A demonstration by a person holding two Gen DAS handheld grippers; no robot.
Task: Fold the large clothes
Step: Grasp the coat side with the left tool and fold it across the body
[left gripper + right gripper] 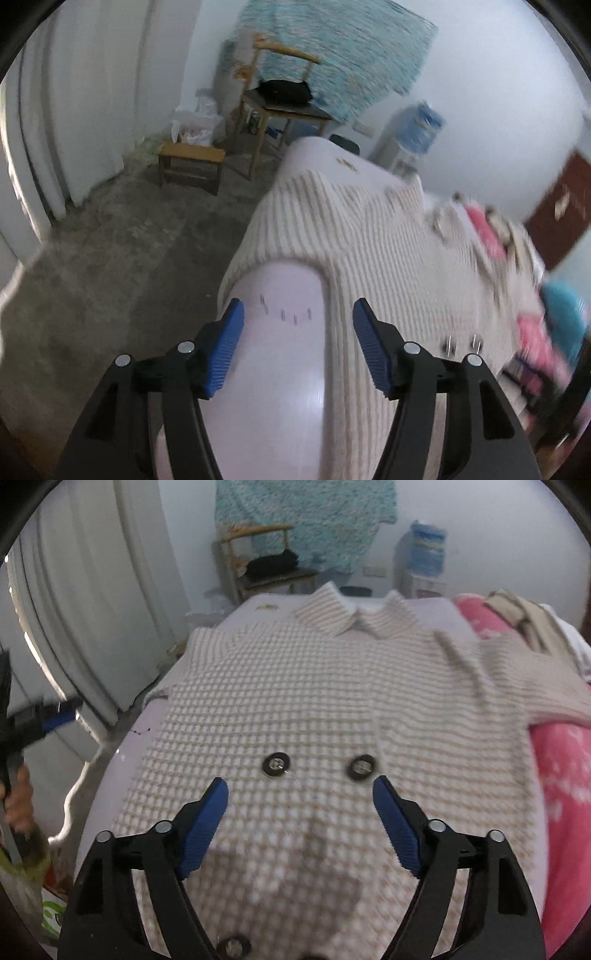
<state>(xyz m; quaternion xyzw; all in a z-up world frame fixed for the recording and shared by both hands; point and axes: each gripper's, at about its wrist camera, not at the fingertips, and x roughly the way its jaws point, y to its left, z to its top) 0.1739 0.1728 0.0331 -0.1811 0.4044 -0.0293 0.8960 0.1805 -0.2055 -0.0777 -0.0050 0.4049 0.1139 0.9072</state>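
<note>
Our cream knit cardigan (314, 701) lies flat, collar (354, 616) at twelve o'clock. We judge folding hasn't begun. Both our right gripper (299, 797) and left gripper (297, 321) stand apart, empty. Next we must pinch a side edge.

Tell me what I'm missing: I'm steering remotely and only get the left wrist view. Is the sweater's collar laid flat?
Observer: Yes. The right wrist view shows the sweater spread front-up, its collar flat at the far end.
Operator: Any buttons showing?
Observer: Two dark buttons sit side by side just beyond the right tool.
Operator: Is that tool holding fabric?
Observer: No, it is open above the sweater, nothing between its pads.
Operator: What's beside the sweater on the right?
Observer: A pink blanket, which the right sleeve partly overlaps.
</note>
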